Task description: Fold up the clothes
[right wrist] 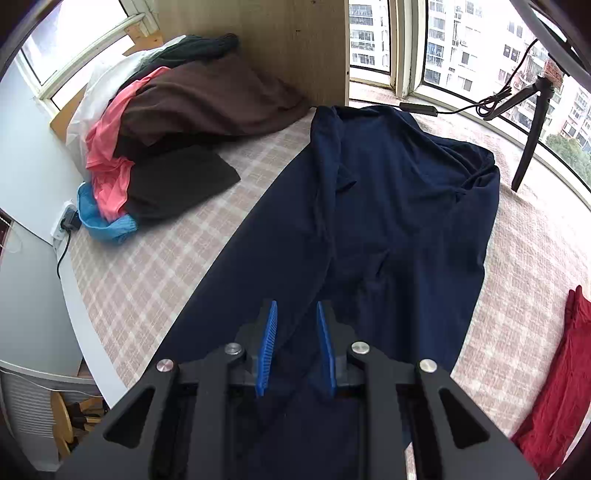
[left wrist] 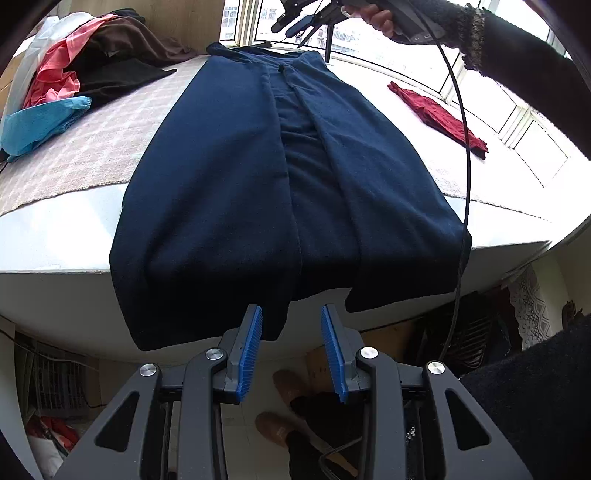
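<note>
A navy blue garment (left wrist: 288, 177) lies lengthwise on the checked pink mat (left wrist: 92, 147), both sides folded in toward the middle, its near end hanging over the table's white edge. My left gripper (left wrist: 291, 314) is open and empty just below that hanging hem. My right gripper (right wrist: 295, 314) is open and empty, hovering over the garment (right wrist: 388, 221) partway along it. It also shows in the left wrist view (left wrist: 306, 20), held high above the far end.
A pile of brown, pink, white and light blue clothes (left wrist: 85, 77) lies at the mat's far left, also in the right wrist view (right wrist: 166, 122). A red garment (left wrist: 439, 114) lies at the right. A black cable (left wrist: 463, 177) hangs down. Windows stand behind.
</note>
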{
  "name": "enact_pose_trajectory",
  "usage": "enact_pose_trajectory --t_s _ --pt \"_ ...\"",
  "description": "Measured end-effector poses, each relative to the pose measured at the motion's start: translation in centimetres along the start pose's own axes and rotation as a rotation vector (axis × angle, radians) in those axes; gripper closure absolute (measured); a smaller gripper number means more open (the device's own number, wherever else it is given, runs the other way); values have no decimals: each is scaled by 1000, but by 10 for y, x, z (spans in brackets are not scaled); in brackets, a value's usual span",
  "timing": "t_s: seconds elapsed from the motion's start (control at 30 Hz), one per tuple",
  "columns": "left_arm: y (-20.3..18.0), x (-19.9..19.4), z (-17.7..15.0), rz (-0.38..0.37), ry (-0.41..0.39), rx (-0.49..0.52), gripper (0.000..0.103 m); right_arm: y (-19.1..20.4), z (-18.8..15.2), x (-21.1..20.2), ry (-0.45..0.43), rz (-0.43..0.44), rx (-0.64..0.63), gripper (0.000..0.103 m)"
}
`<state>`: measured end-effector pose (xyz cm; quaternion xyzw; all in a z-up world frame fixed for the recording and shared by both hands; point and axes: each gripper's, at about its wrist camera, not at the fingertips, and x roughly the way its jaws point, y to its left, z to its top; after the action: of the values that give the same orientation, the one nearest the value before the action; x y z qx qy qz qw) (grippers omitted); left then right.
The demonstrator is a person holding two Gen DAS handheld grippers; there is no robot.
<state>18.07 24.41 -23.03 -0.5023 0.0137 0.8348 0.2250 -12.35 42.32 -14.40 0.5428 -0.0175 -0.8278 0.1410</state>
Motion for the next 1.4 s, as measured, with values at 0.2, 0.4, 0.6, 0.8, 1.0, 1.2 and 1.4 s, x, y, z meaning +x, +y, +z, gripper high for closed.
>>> enact_pose_trajectory --t_s 0.2,0.4,0.6,0.8,1.0,1.2,1.4 --pt "-3 15 6 33 13 -60 67 -20 50 68 79 11 -14 73" --pt "-10 24 3 97 -4 -98 65 -20 56 110 154 7 -64 73" --pt "-7 26 2 109 -44 -156 68 -26 53 110 148 74 -68 87" --pt "-1 15 -3 102 -88 -187 100 -26 53 103 129 89 -95 95" --pt "2 -6 -1 82 -128 -205 102 -24 54 94 105 110 -104 96" --pt "-12 -28 6 48 -159 -155 102 -24 53 77 86 123 -114 96" --pt "-19 -19 3 13 -109 -122 103 -35 58 66 72 107 -100 97"
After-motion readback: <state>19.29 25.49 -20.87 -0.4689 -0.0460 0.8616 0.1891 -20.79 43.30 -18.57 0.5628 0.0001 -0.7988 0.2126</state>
